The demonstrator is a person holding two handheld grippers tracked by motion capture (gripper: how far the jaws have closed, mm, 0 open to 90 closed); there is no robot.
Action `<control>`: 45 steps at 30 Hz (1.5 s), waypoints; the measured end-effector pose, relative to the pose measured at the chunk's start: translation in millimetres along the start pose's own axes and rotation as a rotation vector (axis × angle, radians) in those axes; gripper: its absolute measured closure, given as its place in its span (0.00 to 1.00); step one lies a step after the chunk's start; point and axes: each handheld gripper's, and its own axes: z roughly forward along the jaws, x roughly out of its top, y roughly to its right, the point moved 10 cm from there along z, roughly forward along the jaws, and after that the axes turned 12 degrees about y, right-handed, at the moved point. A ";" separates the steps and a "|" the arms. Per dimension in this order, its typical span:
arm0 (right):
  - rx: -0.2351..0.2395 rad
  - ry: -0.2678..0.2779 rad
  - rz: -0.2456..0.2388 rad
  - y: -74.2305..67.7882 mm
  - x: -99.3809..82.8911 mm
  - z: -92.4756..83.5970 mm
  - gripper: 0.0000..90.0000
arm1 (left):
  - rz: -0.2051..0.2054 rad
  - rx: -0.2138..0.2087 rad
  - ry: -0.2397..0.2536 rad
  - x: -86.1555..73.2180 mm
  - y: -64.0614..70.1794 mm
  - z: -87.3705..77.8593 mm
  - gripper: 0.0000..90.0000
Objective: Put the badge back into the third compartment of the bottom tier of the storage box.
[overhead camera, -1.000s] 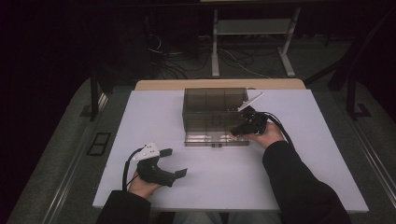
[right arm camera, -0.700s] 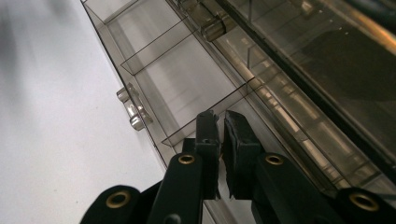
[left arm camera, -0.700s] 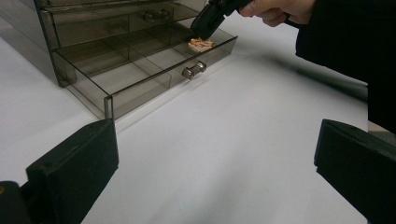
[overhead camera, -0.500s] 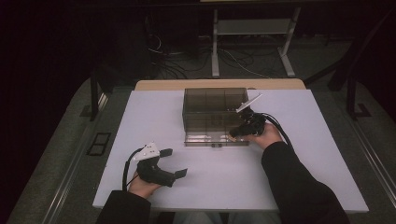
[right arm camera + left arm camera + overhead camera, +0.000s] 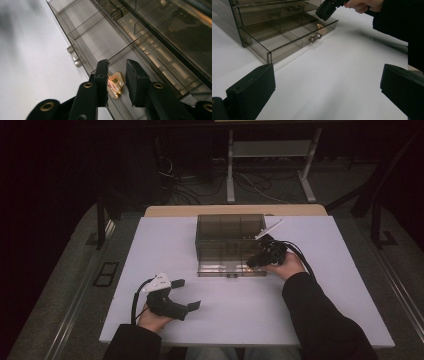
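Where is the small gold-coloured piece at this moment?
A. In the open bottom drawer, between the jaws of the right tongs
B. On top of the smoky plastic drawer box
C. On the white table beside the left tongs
A: in the right gripper view the gold-coloured piece lies in the bottom drawer, between the slightly parted jaws of the right tongs.

Right claw (image 5: 117,75) tilted down, jaws just parting; left claw (image 5: 186,293) wide open, low and level.
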 end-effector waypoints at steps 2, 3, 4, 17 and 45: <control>-0.002 0.005 0.004 -0.3 -0.4 -3.0 0.72 | 0.000 0.000 0.000 0.0 0.2 0.1 0.00; -0.001 0.007 0.007 -0.6 -0.9 -4.4 0.70 | 0.001 0.000 0.000 0.0 0.2 0.1 0.00; -0.005 0.009 0.009 -0.5 -1.5 -5.9 0.68 | 0.001 0.000 0.000 0.0 0.2 0.1 0.00; 0.019 0.035 0.017 -12.1 -7.5 -20.6 0.34 | 0.001 0.002 0.000 -0.1 0.6 0.3 0.00; -0.057 0.141 0.073 -26.6 -31.1 -73.5 0.00 | 0.005 0.005 -0.002 -0.3 0.6 0.2 0.00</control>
